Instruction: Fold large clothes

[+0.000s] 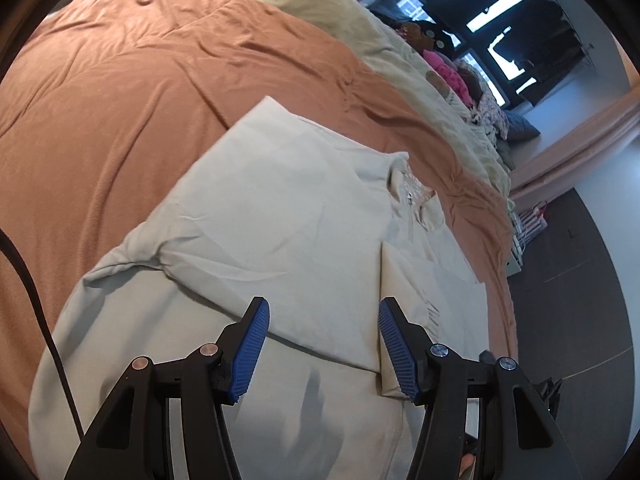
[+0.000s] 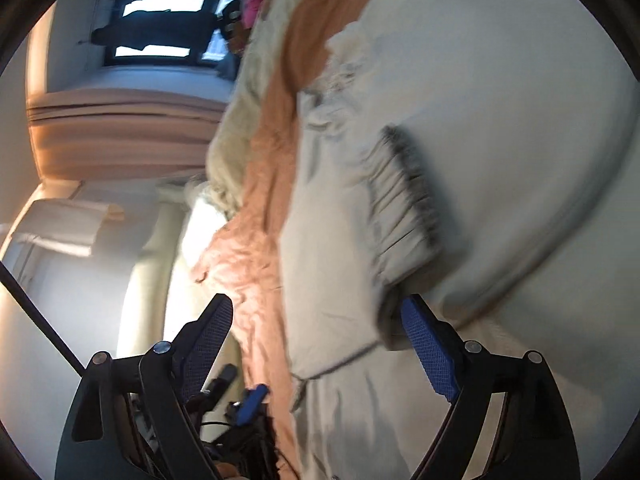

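A pale cream sweatshirt [image 1: 280, 220] lies spread on the orange bed sheet [image 1: 120, 80], its zip collar [image 1: 412, 196] toward the bed's edge and one sleeve [image 1: 424, 280] folded over the body. My left gripper [image 1: 323, 302] hovers over the lower body of the garment, open, with nothing between its blue pads [image 1: 252, 344]. In the blurred, rolled right wrist view the same sweatshirt [image 2: 500, 120] fills the right side, and its ribbed cuff [image 2: 404, 200] lies just beyond my right gripper [image 2: 318, 304]. That gripper stands wide open, its right pad [image 2: 428, 348] close beside the sleeve's edge, not pressing it.
A beige blanket [image 1: 340, 12] runs along the far side of the bed, with a heap of pink and patterned clothes [image 1: 452, 72] past it. Pink curtains [image 1: 580, 140] and dark flooring [image 1: 580, 300] lie to the right. A black cable [image 1: 36, 300] hangs at the left.
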Motion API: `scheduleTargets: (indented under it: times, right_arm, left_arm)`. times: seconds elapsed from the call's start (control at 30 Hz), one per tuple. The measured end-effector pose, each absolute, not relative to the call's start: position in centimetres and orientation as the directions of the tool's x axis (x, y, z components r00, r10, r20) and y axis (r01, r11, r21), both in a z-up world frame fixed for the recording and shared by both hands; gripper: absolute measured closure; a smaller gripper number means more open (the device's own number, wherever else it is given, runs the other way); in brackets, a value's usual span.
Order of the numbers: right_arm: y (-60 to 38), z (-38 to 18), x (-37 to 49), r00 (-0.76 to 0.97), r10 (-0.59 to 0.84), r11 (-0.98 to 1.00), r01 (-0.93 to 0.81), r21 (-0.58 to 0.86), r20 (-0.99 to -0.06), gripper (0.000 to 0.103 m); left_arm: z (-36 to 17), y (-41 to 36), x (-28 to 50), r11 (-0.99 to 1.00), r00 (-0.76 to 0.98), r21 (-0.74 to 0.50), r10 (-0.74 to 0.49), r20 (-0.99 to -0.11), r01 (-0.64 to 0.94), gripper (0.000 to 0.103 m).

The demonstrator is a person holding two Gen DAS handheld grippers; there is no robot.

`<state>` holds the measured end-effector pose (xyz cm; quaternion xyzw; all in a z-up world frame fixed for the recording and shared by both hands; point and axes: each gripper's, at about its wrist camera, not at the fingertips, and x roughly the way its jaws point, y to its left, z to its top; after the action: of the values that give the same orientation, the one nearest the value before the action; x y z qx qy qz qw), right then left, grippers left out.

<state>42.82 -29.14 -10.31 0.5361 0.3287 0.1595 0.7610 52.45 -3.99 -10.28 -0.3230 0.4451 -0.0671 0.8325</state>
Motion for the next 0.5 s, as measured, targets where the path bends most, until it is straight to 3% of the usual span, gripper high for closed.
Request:
scheduleTargets:
  times: [0.33,0.5]
  right_arm:
    - [-36.2,-9.4,36.7,0.821,0.403,0.352,0.268,0.897,-0.404,0.018]
    - [-40.8,-10.0,35.9,0.851,0.376,0.240,0.293,0.925,-0.367,0.041]
  left_arm:
    - [-9.5,-13.3,53.8,0.829,0.538,-0.560,-0.470,-0.700,-0.003,0.044]
    - [-9.4,-19.4,55.0,0.876,0.481,-0.461,-0.467,-0.742,0.140,0.044]
